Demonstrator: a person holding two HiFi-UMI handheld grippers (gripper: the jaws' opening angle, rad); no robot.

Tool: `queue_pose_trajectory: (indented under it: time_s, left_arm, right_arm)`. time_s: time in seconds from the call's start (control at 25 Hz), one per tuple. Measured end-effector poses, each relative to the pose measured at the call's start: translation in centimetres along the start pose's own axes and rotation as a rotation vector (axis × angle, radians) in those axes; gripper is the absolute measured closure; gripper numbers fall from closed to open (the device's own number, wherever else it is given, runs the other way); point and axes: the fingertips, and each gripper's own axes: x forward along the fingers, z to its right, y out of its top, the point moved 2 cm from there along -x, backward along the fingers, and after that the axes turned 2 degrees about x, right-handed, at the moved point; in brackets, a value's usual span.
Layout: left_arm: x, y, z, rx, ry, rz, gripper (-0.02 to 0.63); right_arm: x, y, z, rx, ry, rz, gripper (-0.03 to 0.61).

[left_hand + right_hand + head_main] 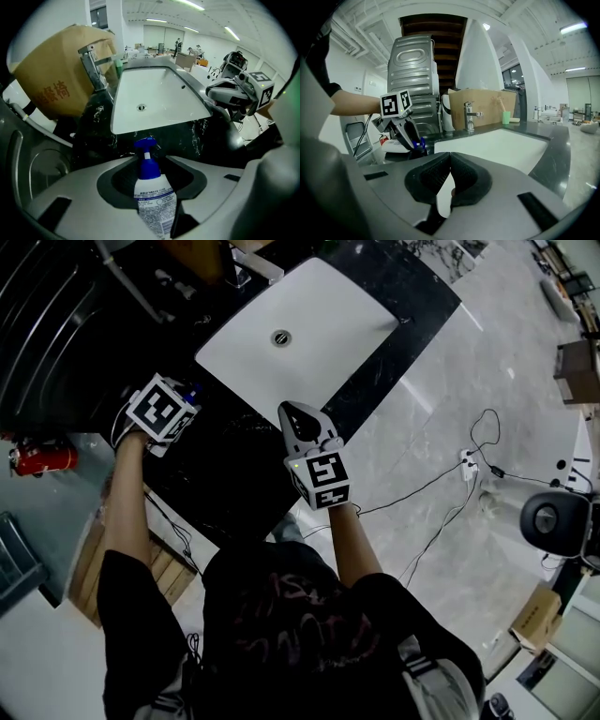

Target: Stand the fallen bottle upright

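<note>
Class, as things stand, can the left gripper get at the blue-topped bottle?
Probably yes: the bottle sits between the left gripper's open jaws, and nothing looks placed to stop them closing on it.

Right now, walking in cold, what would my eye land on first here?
A white bottle with a blue pump top lies between the open jaws of the left gripper, pump pointing toward the big white sink set in a black counter. The right gripper, jaws shut and empty, hangs over the counter at the sink's near edge.
</note>
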Motion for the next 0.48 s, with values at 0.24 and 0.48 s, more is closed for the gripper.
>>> queue_pose_trajectory:
  time_s: [0.24, 0.48]
  left_arm:
    - [0.96, 0.05, -0.18, 0.025, -0.082, -0.098, 0.437]
    - [0.87, 0.09, -0.29, 0.026, -0.091, -0.082, 0.465]
  right_arm:
    - [0.15, -0.13, 0.55, 0.008, -0.01, 0.001, 0.565]
    - [0.2, -0.21, 0.8, 0.009, -0.015, -0.003, 0.563]
